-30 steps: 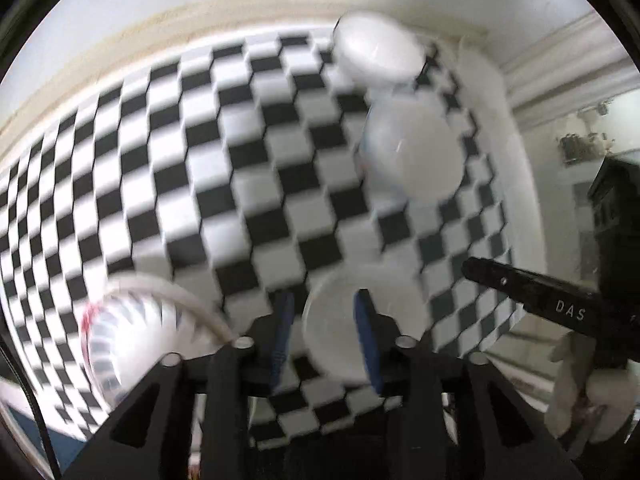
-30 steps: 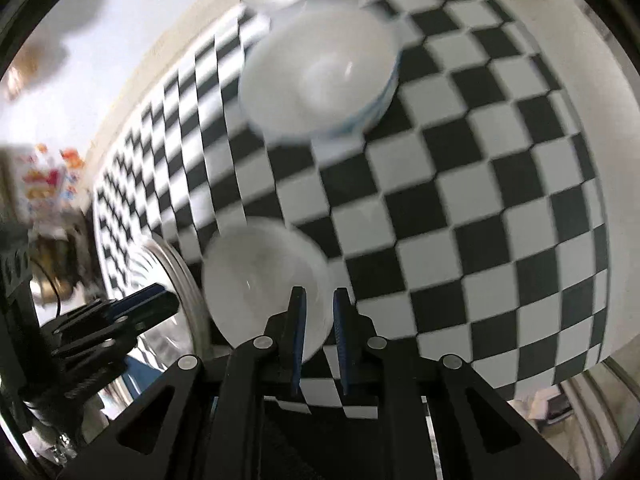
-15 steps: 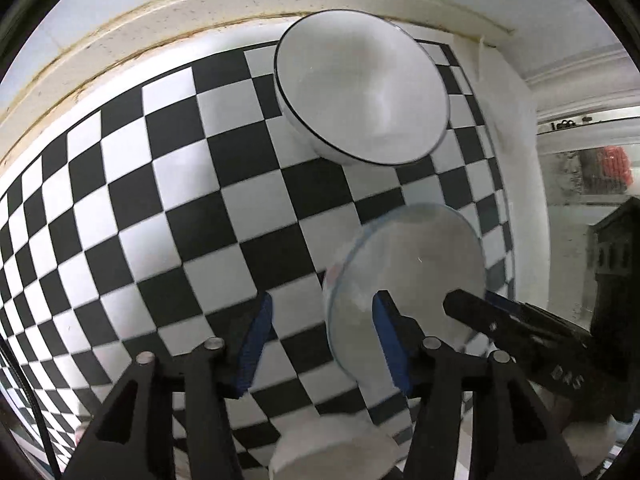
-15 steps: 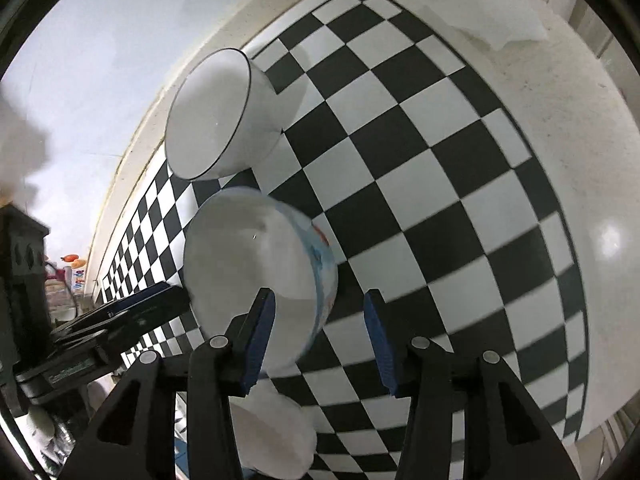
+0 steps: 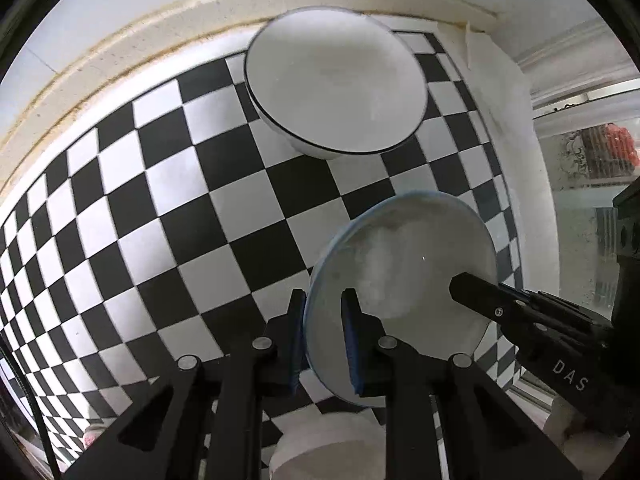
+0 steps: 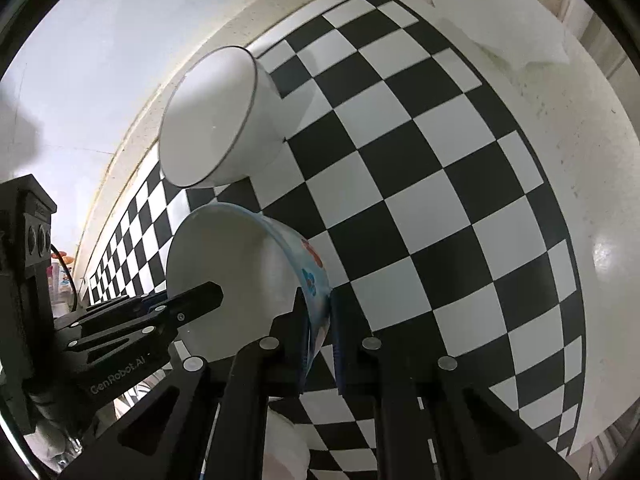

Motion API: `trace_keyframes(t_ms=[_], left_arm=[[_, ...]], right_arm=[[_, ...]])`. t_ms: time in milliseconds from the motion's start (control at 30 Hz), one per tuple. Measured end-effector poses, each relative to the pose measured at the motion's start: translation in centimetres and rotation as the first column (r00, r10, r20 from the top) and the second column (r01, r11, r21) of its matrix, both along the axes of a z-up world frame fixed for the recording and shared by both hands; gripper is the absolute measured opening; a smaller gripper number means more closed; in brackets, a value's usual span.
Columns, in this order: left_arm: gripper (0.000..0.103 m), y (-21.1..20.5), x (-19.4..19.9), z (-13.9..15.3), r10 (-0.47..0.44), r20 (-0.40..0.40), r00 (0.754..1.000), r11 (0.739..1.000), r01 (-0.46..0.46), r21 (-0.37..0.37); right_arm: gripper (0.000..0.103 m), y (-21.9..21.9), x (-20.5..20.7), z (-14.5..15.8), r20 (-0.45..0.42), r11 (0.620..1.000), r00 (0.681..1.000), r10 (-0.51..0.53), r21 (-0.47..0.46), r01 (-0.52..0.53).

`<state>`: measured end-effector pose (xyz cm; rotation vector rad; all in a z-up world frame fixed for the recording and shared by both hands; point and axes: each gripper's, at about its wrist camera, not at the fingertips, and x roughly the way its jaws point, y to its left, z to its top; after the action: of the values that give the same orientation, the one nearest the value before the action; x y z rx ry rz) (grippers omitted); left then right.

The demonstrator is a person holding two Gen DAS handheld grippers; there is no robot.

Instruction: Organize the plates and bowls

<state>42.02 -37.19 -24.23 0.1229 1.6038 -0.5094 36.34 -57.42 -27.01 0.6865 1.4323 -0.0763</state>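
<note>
A white bowl with a blue rim and flower print (image 5: 404,280) (image 6: 236,280) sits on the checkered cloth. My left gripper (image 5: 323,336) is shut on its left rim. My right gripper (image 6: 320,320) is shut on its right rim, by the flowers. A larger white bowl with a dark rim (image 5: 336,80) (image 6: 216,116) stands just beyond it near the back wall. A small white bowl (image 5: 328,448) lies below my left fingers, partly hidden.
The black-and-white checkered cloth (image 6: 420,200) covers the counter. A white paper sheet (image 6: 496,16) lies at the far right corner. The wall edge (image 5: 120,52) runs along the back. The counter's bare white edge (image 6: 592,160) is on the right.
Both grippers moved forward from the small bowl to the flower bowl, opened, then shut on its opposite rims. The dark-rimmed bowl looks closer now.
</note>
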Motion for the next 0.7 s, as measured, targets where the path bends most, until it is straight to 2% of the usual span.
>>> trace_keyframes(t_ms=[233,400,533,700], left_arm=[[0.016,2.8,-2.7,4.7,0.022,0.046,0.999,0.999,-0.02,-0.041],[0.016,4.8,-5.0,7.0,0.043,0.056,0.997,0.998,-0.04,-0.056],[0.016,6.4,-7.4,7.6,0.038,0.052,0.998,0.998,-0.035,-0.052],[0.016,8.0,-9.8,6.3,0.043,0.025,0.999,0.999,-0.042,-0.031]], right_arm=[[0.011,1.3,-1.8,4.0,0.057,1.0,0.998,0.011,0.009,-0.011],[0.011,3.5,-4.4,6.6,0.09,0.999,0.996,0.029,0.027,-0.031],[0.011,5.4,-7.0,8.0,0.098,0.998,0.994,0.049,0.031,-0.052],[0.011,7.2,-9.8,7.6,0.075,0.997,0.995,0.061,0.044,-0.065]])
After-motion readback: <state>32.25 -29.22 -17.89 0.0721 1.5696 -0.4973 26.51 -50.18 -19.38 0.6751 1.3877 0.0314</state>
